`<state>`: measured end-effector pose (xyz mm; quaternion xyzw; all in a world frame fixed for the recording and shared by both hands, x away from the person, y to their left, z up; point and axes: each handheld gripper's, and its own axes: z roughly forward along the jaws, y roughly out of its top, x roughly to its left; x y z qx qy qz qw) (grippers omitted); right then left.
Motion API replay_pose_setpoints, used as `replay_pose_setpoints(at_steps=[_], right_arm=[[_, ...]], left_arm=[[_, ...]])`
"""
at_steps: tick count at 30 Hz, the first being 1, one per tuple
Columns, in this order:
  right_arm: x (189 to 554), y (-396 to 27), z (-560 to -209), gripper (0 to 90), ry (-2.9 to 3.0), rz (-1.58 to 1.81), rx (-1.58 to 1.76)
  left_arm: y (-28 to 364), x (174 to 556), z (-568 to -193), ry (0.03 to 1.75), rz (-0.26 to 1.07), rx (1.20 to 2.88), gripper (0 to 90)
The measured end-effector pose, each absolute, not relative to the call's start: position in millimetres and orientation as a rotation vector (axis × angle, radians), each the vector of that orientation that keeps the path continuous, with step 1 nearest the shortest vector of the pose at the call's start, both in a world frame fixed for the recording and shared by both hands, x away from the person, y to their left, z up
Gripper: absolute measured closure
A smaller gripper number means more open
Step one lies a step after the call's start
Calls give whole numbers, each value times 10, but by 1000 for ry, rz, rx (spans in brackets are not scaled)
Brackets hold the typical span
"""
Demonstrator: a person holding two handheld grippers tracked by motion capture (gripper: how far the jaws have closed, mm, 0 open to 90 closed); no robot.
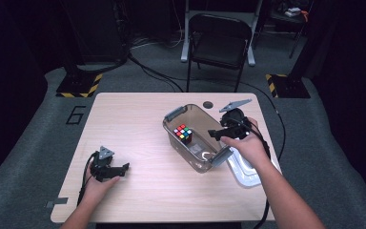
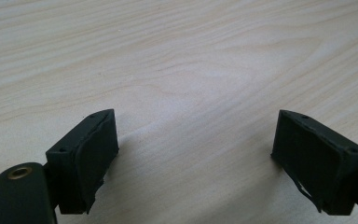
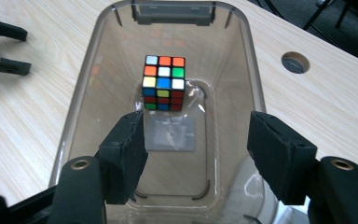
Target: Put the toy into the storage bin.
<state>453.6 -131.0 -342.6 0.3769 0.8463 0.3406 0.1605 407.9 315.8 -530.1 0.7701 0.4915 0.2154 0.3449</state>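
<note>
Cube: a scrambled puzzle cube (image 3: 163,83) sits on the floor of the clear plastic bin (image 3: 81,116), toward the end farthest from the right gripper's camera, apart from the walls.
Bin: open-topped, long axis running diagonally across the table (image 1: 138,119); its lid (image 1: 244,170) lies on the table just beside the bin's near right end.
Right gripper (image 3: 198,149): poised over the bin's near end, jaws partly open with nothing between the pads.
Key relation: the cube lies straight ahead of the right gripper and lower, along the bin's long axis; the gap between the jaws looks wider than the cube.
Nearer hand: the right one by far.
Left gripper (image 1: 116,169): rests on the table well apart from the bin, jaws wide open and empty over bare wood.
Likely next move: probably a reach forward and down inside the bin to straddle the cube.
</note>
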Motion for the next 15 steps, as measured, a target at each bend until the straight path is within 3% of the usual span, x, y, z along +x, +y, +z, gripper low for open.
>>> replay_pose_setpoints(at_steps=[6, 15], right_arm=[[4467, -1412, -3446, 416, 2391, 969, 1104], [4389, -1586, -3497, 417, 2350, 993, 1156]], left_arm=[[3158, 4079, -5301, 1276, 560, 1999, 138], [3158, 4079, -5301, 1276, 559, 1999, 138]])
